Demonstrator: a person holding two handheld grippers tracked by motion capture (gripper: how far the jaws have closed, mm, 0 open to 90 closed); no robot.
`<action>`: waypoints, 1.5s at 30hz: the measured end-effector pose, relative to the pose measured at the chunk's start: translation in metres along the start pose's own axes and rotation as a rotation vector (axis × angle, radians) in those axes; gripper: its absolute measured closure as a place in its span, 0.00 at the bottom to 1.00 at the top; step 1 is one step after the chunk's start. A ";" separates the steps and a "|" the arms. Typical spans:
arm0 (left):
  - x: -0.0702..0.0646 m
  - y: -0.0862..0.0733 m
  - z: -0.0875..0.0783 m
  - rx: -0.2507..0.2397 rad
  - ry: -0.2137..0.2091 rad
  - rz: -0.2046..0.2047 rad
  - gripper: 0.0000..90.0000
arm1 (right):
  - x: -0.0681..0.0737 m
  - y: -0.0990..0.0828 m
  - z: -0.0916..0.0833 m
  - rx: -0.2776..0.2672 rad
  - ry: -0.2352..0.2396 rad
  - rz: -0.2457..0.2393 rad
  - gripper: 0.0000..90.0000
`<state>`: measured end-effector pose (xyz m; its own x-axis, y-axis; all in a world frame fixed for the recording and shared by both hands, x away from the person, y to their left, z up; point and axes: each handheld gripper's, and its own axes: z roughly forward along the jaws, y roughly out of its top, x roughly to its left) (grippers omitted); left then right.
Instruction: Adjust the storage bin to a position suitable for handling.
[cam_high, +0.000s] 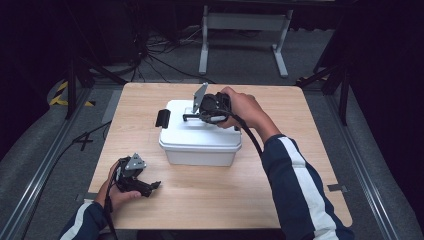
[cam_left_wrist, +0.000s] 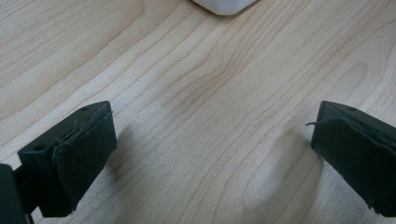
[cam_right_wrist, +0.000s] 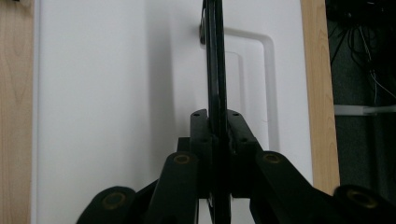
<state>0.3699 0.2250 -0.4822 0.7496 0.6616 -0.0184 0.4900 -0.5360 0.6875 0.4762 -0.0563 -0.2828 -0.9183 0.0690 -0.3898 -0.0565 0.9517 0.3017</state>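
Nearest the high camera: two forearms in dark sleeves with a white stripe, coming in from the bottom edge over the pale wood-grain bench (cam_high: 210, 200).

Left hand (cam_high: 117, 192) rests near the front-left corner of the bench, holding the left claw (cam_high: 152, 187). The claw points toward the bench middle. In the left gripper view its two black padded jaws stand spread wide, with bare wood between them and nothing held. A rounded white corner of the box (cam_left_wrist: 224, 5) shows at the top edge of that view, well apart from the jaws.

White rectangular plastic storage box with a fitted lid (cam_high: 200, 137) sits mid-bench, slightly toward the far side. A black latch clip (cam_high: 162, 118) sticks out at its left end.

Right hand (cam_high: 245, 107) reaches over the far right part of the lid, holding the right claw (cam_high: 189, 117), which points left across the lid top. The grey three-cornered plate (cam_high: 200, 96) stands tilted up above it.

Right gripper view: the jaws are pressed together on a thin black carry handle (cam_right_wrist: 214, 70), seen edge-on, which runs up from the jaws across the white lid (cam_right_wrist: 116, 93). A moulded rectangular recess (cam_right_wrist: 254, 84) lies in the lid just beside the handle. Wood strips of the bench show at both sides of the lid.

Beyond the bench: grey carpet floor (cam_high: 240, 60), loose black cables (cam_high: 155, 55), a white metal frame (cam_high: 245, 30).
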 end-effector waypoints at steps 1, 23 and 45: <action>0.000 0.000 0.000 0.000 0.000 -0.001 0.01 | 0.000 0.000 -0.001 -0.005 -0.003 -0.003 0.93; 0.000 0.000 0.000 -0.004 0.002 -0.002 0.01 | -0.004 -0.004 -0.021 -0.043 -0.034 0.000 0.94; 0.000 0.000 0.000 0.001 -0.001 -0.001 0.01 | 0.000 -0.048 -0.054 -0.113 -0.070 0.050 0.94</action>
<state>0.3699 0.2250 -0.4822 0.7495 0.6617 -0.0192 0.4908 -0.5360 0.6869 0.4574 -0.1182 -0.2507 -0.8918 0.1402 -0.4301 -0.0587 0.9069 0.4173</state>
